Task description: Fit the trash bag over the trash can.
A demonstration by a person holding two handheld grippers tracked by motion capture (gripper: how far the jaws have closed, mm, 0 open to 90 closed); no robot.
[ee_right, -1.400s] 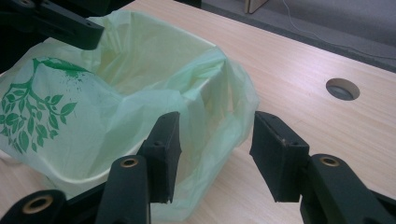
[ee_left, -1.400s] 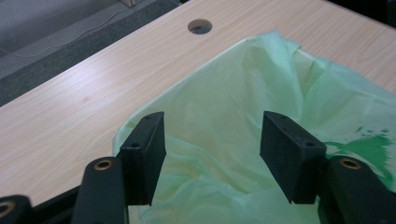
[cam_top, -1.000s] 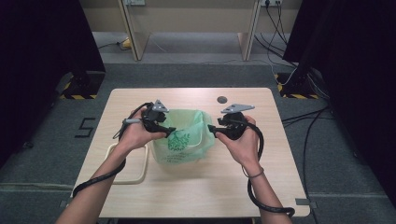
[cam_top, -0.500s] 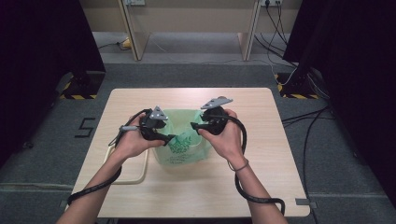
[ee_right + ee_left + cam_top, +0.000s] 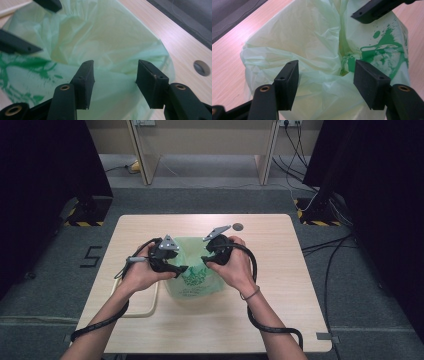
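Bag (image 5: 192,280) — thin, crinkled green plastic.

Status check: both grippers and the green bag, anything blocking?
Left gripper open, right gripper open, both over the bag. Green plastic bag mid-table, unheld. Nothing in the way.

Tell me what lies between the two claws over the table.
Only the pale green plastic bag: in the high view its crumpled top fills the gap between the left claw and the right claw.

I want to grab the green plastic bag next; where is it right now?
In the high view the green plastic bag lies mid-table, between the left gripper and the right gripper.
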